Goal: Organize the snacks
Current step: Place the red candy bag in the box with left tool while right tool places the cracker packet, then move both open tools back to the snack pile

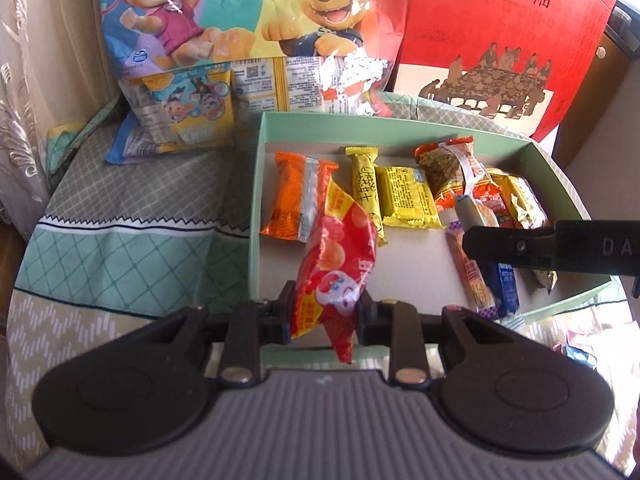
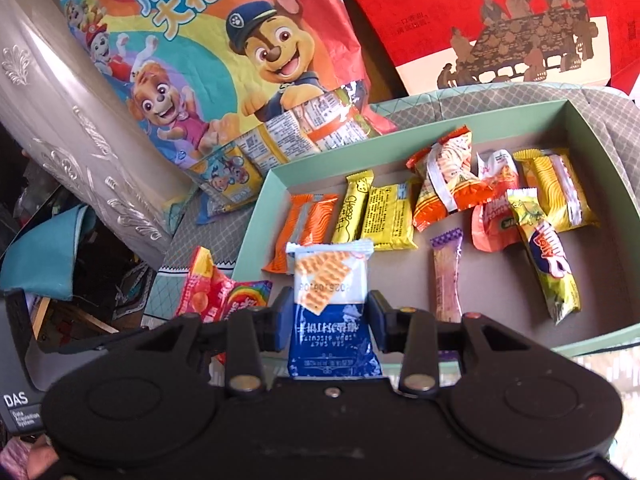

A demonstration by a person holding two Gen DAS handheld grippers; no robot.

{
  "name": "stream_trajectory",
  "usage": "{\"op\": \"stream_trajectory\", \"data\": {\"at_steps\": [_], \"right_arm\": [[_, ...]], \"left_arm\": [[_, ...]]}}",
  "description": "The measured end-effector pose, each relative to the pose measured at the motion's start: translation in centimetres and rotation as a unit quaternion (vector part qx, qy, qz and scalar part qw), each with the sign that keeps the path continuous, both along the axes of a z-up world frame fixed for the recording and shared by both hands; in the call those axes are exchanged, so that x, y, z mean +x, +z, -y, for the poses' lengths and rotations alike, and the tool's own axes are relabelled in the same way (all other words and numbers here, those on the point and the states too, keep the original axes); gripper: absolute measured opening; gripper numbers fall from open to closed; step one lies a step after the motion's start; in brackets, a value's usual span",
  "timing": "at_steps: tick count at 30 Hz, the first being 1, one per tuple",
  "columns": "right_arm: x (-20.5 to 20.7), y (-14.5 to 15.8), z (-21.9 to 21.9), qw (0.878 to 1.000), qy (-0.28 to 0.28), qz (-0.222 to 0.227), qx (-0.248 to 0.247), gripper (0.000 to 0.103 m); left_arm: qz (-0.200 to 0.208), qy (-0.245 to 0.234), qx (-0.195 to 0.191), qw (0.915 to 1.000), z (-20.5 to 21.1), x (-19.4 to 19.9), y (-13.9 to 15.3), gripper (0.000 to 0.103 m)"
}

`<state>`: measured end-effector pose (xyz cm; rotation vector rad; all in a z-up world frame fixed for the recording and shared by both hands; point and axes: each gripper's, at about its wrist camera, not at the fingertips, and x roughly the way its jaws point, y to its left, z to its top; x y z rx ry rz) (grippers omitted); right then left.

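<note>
Left hand-held gripper (image 1: 322,312): at the lower centre of the left wrist view, jaws narrowed onto a red snack packet (image 1: 338,256); the packet stands up between the pads, its top over the near left part of the box.
Right hand-held gripper (image 2: 328,316): at the lower centre of the right wrist view, jaws narrowed onto a blue and white cracker packet (image 2: 330,304), white end up and blue end down toward the camera.
Green box (image 1: 256,184): a shallow pale green tray with a grey floor, lying on a patterned cloth (image 1: 120,216); it fills the centre and right of both views.
Snacks in the box: along the far side, left to right, an orange wafer packet (image 2: 302,228), a slim yellow cheese stick (image 2: 354,210) and a yellow biscuit packet (image 2: 388,216), side by side and touching.
Further right in the box: an orange and white packet (image 2: 444,188) and a heap of red and yellow packets overlapping each other.
Purple-topped stick (image 2: 446,276): lies alone on the box floor, near the front, right of the cracker packet.
Cartoon puppy bag (image 2: 224,64): large, leaning upright behind the box at the upper left, small packets spilling from its mouth.
Red gift box (image 1: 500,40): upright at the upper right, behind the green box.
Outside the box: a red and rainbow packet (image 2: 224,292) at the left of the right wrist view.
</note>
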<state>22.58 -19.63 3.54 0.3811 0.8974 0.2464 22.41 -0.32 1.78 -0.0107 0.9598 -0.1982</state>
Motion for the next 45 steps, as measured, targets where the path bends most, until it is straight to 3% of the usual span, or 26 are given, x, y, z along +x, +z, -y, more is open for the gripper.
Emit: {"op": "stream_trajectory", "data": {"at_steps": [6,12,14,15,16,17,20,23,35,45], "right_arm": [[3.7,-3.2,-1.6,0.999,0.010,-0.030,-0.001,0.038],[5.4,-4.5,-2.6,0.999,0.016,-0.043,0.004,0.039],[5.8,-4.5,-2.6,0.998,0.017,-0.049,0.019,0.046],[5.9,-4.4,-2.6,0.998,0.017,-0.048,0.021,0.061],[5.9,-4.1,-2.6,0.999,0.016,-0.044,0.019,0.070],[5.7,-3.6,-2.5,0.999,0.015,-0.035,0.013,0.084],[5.1,-2.7,-2.1,1.000,0.015,-0.024,0.007,0.093],[4.3,-2.2,-1.6,1.000,0.010,-0.019,0.005,0.103],[-1.7,0.7,0.8,1.000,0.000,-0.001,-0.006,0.103],[-8.1,0.9,3.3,1.000,-0.009,0.002,-0.019,0.103]], "left_arm": [[-0.015,0.002,0.007,0.9999,0.0,2.1,-1.7,0.027],[-0.023,0.007,0.018,0.9996,-0.4,2.9,-2.8,0.027],[-0.013,0.009,0.018,0.9997,-0.4,2.6,-2.4,0.041],[-0.011,0.002,0.008,0.9999,-0.4,2.4,-2.0,0.056],[-0.009,-0.003,-0.003,0.9999,-0.5,2.2,-1.7,0.068],[-0.002,-0.006,-0.009,0.9999,-0.3,1.8,-1.2,0.072],[0.031,0.004,0.016,0.9994,0.4,0.8,0.0,0.102],[0.038,0.006,0.014,0.9992,0.6,0.3,0.8,0.103],[0.025,0.018,-0.020,0.9993,0.2,-3.7,2.1,0.103],[0.004,-0.002,-0.003,1.0000,1.4,-8.1,0.5,0.103]]}}
